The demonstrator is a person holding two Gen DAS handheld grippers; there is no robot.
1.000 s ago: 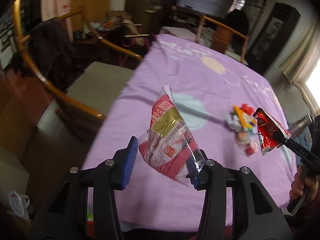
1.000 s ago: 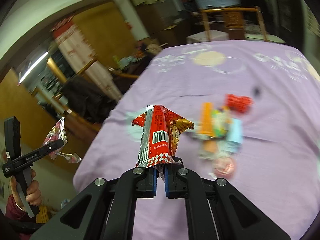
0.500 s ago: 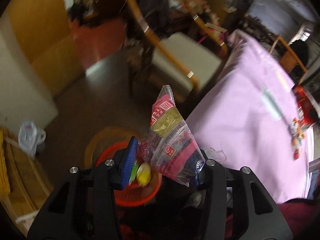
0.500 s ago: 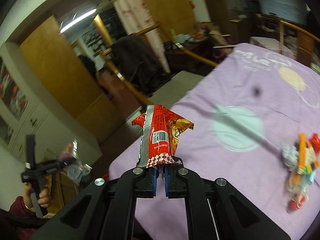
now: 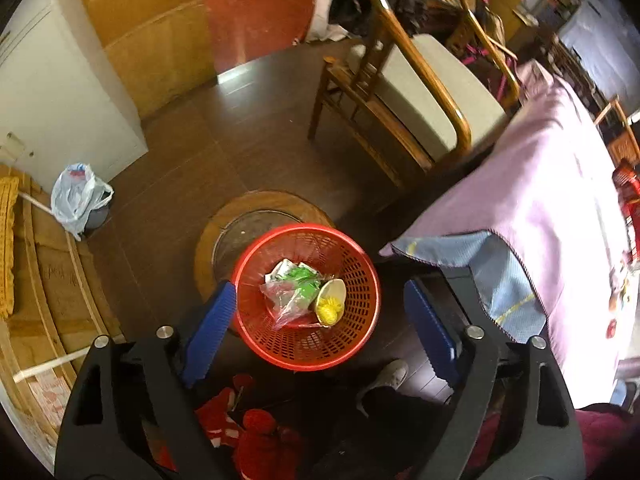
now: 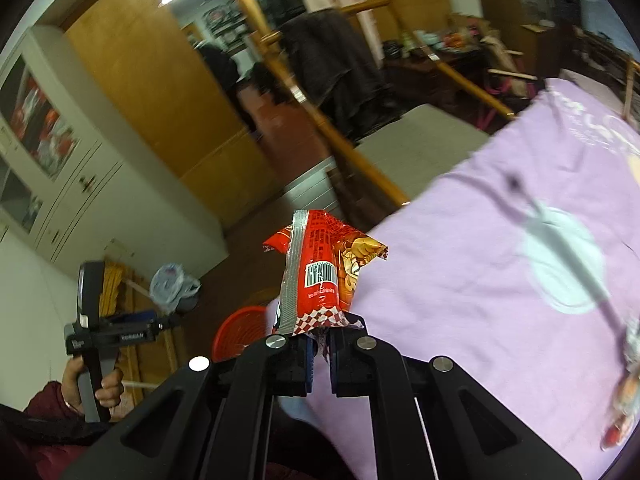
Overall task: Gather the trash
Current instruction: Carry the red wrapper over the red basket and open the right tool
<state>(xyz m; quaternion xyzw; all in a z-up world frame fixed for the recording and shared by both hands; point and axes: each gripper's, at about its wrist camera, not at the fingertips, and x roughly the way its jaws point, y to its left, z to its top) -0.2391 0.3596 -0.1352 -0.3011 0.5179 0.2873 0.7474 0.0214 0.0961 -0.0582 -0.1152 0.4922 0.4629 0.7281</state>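
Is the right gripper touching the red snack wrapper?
Touching: the right wrist view shows the right gripper shut on the red snack wrapper at its bottom edge.

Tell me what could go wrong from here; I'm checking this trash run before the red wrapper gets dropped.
1. The right gripper pinches only the red wrapper's bottom edge, so it could slip out early.
2. That wrapper is above the table edge, with the basket off to the side, so release now would probably miss.
3. The basket is small and the wrapper light; it may flutter onto the floor.
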